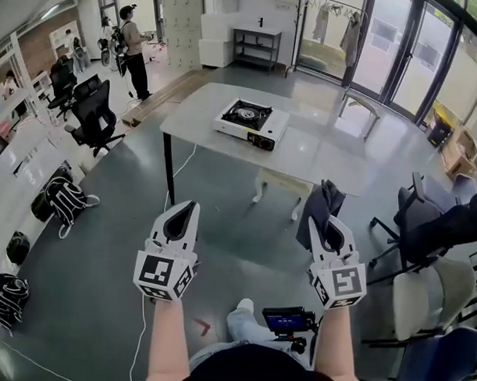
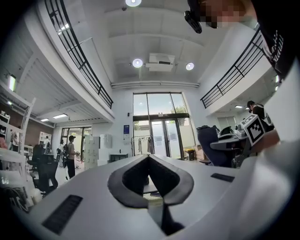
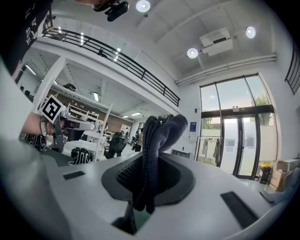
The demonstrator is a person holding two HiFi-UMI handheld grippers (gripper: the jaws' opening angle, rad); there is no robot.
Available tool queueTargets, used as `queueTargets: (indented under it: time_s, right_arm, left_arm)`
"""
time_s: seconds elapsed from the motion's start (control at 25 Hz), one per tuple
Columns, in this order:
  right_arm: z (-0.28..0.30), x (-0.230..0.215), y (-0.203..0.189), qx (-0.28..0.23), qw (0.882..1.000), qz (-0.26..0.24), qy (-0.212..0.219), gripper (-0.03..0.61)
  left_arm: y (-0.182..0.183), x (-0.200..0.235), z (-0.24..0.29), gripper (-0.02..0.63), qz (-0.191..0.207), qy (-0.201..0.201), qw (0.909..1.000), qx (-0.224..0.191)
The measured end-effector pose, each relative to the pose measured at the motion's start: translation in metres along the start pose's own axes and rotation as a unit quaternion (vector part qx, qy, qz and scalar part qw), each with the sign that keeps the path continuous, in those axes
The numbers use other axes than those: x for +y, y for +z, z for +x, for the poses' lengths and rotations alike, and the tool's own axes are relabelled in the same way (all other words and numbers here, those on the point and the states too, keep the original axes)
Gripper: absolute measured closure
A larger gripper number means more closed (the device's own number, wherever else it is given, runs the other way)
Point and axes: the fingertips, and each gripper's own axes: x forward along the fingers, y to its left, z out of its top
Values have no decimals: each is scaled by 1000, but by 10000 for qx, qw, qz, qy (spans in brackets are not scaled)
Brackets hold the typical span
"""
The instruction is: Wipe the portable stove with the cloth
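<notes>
The right gripper (image 1: pixel 330 228) is clamped on the dark cloth (image 1: pixel 317 209), which sticks out past its jaws, the left gripper (image 1: pixel 184 211) is closed on nothing, and both are well apart from the stove (image 1: pixel 252 121) on the table (image 1: pixel 331 159).

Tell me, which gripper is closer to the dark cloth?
Right. The right gripper is shut on the cloth, which sticks out of its jaws. The left gripper is off to its left, apart, shut on nothing.
</notes>
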Motion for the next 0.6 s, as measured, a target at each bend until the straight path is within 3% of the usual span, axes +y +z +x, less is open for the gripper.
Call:
queueTargets:
  time_s: [0.32,0.6]
  right_arm:
    - [90,-54,-4,-82,9999,115,-68,511]
    - [143,-67,-22,62,10000,69,-1,511]
  left_arm:
    - [0,35,100,607,31,-47,10000,43]
    - [-23,62,147,607,-9,-86,9997,228]
